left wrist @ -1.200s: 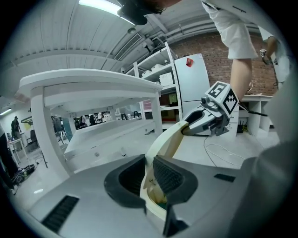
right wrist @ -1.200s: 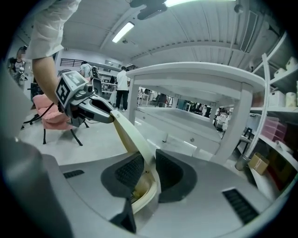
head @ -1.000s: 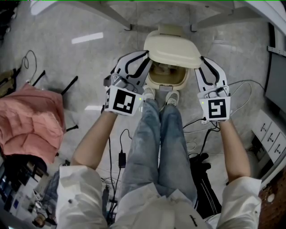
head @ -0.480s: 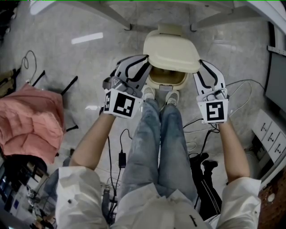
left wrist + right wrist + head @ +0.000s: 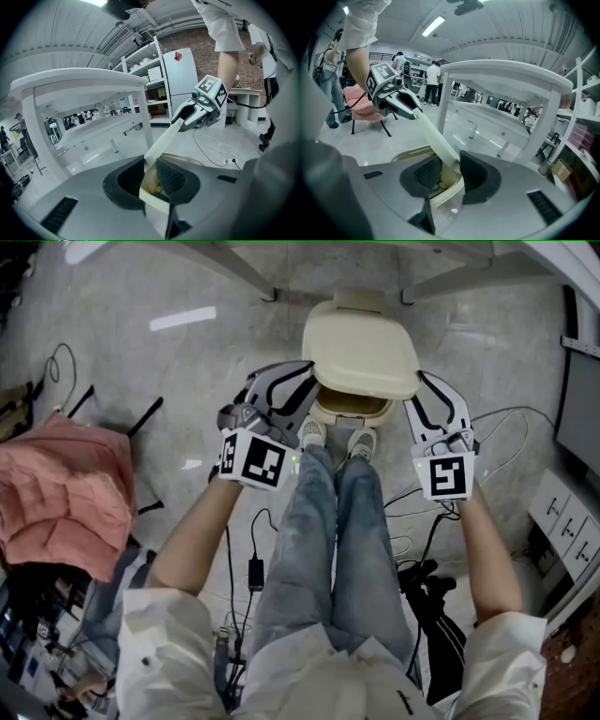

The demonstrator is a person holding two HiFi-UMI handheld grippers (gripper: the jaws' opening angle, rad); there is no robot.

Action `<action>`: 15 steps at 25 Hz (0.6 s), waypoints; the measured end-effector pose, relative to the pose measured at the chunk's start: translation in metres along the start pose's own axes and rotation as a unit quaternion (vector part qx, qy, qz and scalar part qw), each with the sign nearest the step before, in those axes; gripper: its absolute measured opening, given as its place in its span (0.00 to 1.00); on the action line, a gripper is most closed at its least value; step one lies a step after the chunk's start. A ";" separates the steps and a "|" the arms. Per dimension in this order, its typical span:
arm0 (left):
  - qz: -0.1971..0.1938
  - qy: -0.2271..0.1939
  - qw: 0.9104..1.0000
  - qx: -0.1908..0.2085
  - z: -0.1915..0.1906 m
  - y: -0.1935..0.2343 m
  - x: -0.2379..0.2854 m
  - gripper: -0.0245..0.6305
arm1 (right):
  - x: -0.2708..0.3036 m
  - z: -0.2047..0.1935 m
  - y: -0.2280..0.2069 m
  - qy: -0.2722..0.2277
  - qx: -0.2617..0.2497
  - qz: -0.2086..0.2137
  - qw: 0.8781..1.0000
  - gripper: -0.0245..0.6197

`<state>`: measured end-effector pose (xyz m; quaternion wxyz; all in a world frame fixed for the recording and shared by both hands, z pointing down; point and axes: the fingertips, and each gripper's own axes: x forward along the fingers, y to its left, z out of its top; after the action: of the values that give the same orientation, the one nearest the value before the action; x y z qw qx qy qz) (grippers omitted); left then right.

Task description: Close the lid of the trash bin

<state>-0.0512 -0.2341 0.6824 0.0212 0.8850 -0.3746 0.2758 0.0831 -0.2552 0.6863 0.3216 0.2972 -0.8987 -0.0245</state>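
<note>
The cream lid (image 5: 361, 348) of the trash bin (image 5: 349, 410) hangs tilted over the bin's mouth, with only a front strip of the opening showing. My left gripper (image 5: 305, 382) is shut on the lid's left edge, and my right gripper (image 5: 418, 386) is shut on its right edge. In the left gripper view the lid (image 5: 164, 139) runs as a thin strip between the pads of the left gripper (image 5: 151, 176) toward the other gripper (image 5: 206, 99). The right gripper view mirrors this: the lid (image 5: 433, 136) passes between the right gripper's (image 5: 451, 173) pads above the bin rim (image 5: 410, 153). Both pairs of jaws have just eased open a little.
The bin stands under a white table frame (image 5: 281, 277). The person's shoes (image 5: 336, 439) touch the bin's front. A chair with pink cloth (image 5: 61, 498) stands at the left. Cables (image 5: 253, 568) and a black bag (image 5: 436, 615) lie on the floor.
The lid has swung lower over the bin, hiding more of the opening. Both grippers have sunk slightly with it and drawn a little toward the person.
</note>
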 end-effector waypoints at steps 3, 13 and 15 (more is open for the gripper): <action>-0.007 0.006 1.000 -0.001 -0.005 -0.005 0.000 0.17 | 0.000 -0.006 0.005 0.011 -0.016 0.008 1.000 0.25; -0.037 0.027 0.999 0.029 -0.020 -0.018 0.000 0.19 | 0.001 -0.020 0.020 0.031 -0.058 0.032 0.997 0.27; -0.044 0.033 0.998 0.039 -0.024 -0.022 0.001 0.19 | 0.001 -0.025 0.023 0.039 -0.064 0.039 0.996 0.27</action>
<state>-0.0471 -0.2133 0.7072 0.0107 0.8912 -0.3233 0.3181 0.0857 -0.2331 0.7117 0.3750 0.2417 -0.8931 -0.0578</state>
